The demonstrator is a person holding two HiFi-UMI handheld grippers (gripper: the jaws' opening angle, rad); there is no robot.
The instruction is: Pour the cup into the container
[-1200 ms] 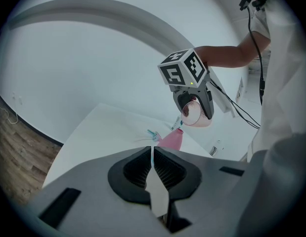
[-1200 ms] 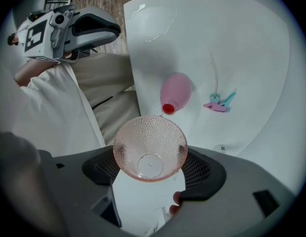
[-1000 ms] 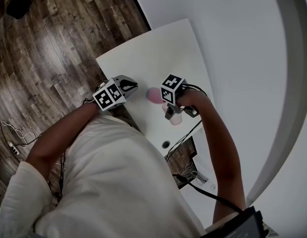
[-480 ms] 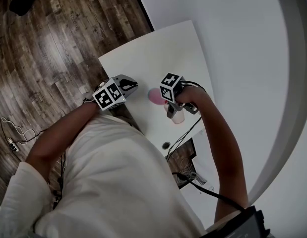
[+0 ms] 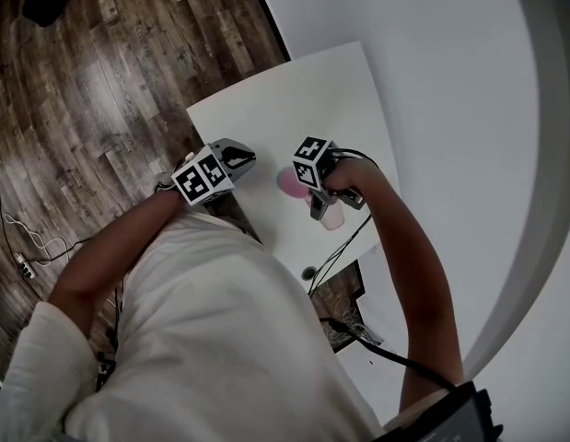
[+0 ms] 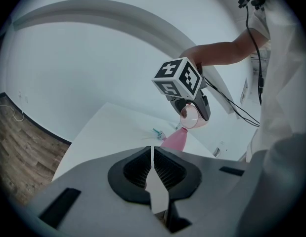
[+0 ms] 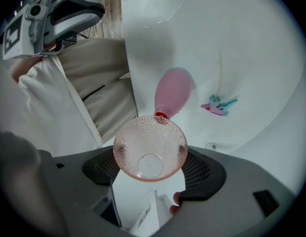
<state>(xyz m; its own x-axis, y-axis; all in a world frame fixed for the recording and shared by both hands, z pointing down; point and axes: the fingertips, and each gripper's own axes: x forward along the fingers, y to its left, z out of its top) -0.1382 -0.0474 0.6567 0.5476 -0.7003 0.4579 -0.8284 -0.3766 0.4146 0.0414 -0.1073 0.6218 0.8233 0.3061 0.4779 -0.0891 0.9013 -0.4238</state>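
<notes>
Pinching the clear cup (image 7: 150, 147) between its jaws, the right gripper (image 7: 152, 174) holds it tipped with the lip at the narrow neck of the pink container (image 7: 173, 94), which stands on the bench (image 5: 294, 99). The left gripper (image 6: 153, 169) hangs at the bench edge, jaws pressed together on nothing.

That small neck is the risk. A slight misaim would likely spill onto the bench, and a nudge from the lip might topple the container.

Only the right gripper view shows lip meeting neck. In the head view the marker cube covers it, while the left gripper view gives the tilt from the side.

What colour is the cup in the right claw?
Clear pink, dimpled; the cup shows best in the right gripper view.
</notes>
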